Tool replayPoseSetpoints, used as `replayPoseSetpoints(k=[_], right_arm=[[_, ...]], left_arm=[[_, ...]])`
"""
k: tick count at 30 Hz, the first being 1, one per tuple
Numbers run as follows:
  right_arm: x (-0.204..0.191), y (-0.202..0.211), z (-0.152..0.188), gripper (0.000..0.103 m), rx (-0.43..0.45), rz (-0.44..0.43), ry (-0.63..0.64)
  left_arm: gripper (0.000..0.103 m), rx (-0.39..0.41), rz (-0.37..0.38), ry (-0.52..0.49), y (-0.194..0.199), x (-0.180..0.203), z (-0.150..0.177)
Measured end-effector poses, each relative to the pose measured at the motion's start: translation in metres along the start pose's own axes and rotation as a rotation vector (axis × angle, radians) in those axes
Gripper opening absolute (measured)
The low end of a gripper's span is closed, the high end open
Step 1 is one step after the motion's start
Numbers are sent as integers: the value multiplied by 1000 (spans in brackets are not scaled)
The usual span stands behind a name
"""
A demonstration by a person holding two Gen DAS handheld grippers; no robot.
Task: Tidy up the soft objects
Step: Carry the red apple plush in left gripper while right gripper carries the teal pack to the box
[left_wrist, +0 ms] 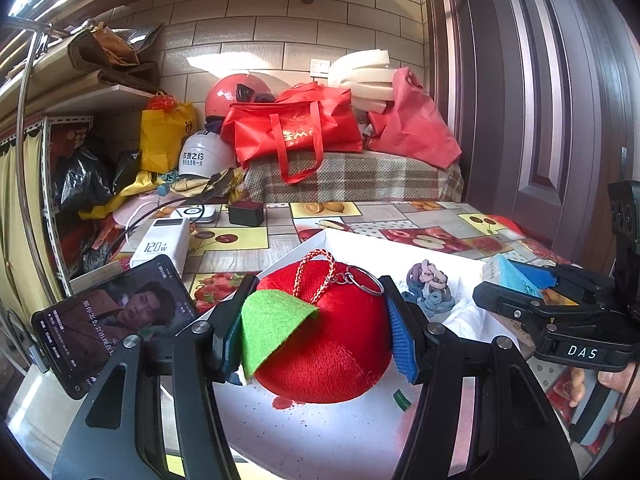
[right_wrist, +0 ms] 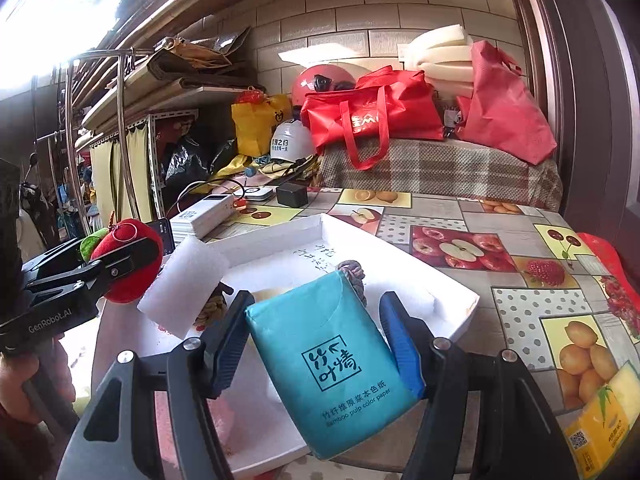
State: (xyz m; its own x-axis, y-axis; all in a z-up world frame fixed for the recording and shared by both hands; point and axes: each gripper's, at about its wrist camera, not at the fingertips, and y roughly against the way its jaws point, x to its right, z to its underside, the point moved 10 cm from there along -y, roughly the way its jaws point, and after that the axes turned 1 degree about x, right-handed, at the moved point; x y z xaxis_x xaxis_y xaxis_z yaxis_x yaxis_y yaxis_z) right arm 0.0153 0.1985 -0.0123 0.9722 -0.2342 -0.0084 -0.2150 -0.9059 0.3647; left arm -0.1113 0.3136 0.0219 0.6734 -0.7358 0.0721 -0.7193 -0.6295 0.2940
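Plush apple (left_wrist: 324, 328) clamped in left gripper (left_wrist: 320, 336), held over white tray (right_wrist: 452, 280) on desk. Teal tissue pack (right_wrist: 336, 364) clamped in right gripper (right_wrist: 316, 344), above tray's near edge. Step: depositing both. Next: lower, release beside hair ties (left_wrist: 428, 280).

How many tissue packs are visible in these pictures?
2. A teal tissue pack is held in the right gripper above the white tray. A yellow tissue pack lies on the table at the right. Others may be hidden.
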Motion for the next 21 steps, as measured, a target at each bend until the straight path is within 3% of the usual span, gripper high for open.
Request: replayPoseSetpoints(k=[8, 13, 16, 21], right_arm=[[-5, -29, -8, 65, -30, -16, 42], [6, -38, -16, 65, -5, 28, 19], [11, -42, -16, 65, -20, 12, -19], [-1, -45, -15, 65, -29, -1, 33]], left_arm=[[60, -26, 13, 98, -20, -21, -4], [60, -28, 11, 131, -26, -27, -6], [60, -20, 6, 109, -27, -25, -8], [61, 8, -7, -9, -31, -1, -13]])
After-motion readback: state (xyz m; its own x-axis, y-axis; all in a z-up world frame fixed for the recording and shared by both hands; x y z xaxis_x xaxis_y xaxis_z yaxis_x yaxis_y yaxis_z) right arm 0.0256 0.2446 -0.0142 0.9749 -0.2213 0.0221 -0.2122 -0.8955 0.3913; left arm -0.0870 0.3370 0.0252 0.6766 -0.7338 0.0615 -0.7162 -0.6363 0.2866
